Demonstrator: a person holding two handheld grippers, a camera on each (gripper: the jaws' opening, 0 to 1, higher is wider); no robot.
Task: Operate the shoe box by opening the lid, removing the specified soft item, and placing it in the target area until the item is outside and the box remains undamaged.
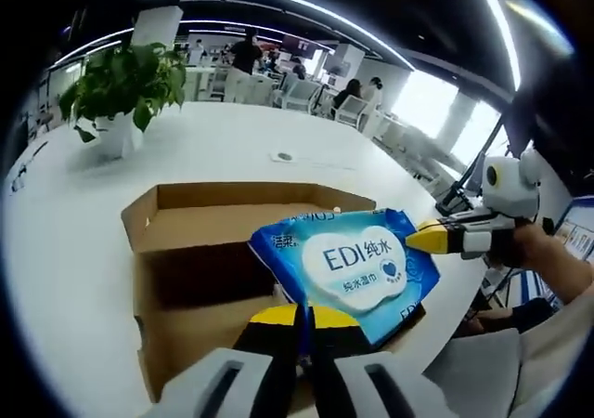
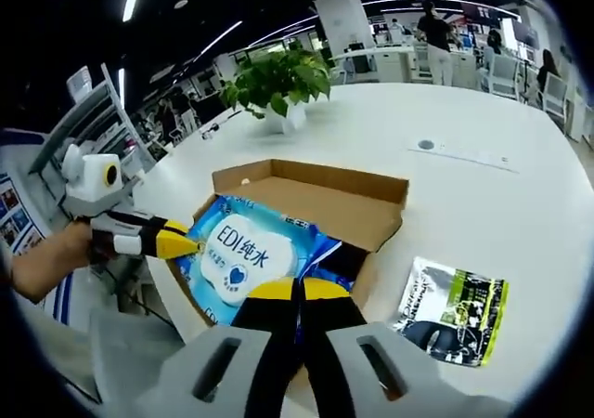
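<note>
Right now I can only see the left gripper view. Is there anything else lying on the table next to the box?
Observer: Yes. In the right gripper view a green-and-black packet lies flat on the white table, just beside the open box.
Operator: Ooh! And what does my gripper look like from the other side?
Observer: From there the left gripper comes in sideways, held by a hand. Its yellow tips pinch the edge of the blue wipes pack.
Operator: Is the pack out of the box yet?
Observer: Not clear of it. In that view the pack hangs over the box's near corner, apart from the packet.
</note>
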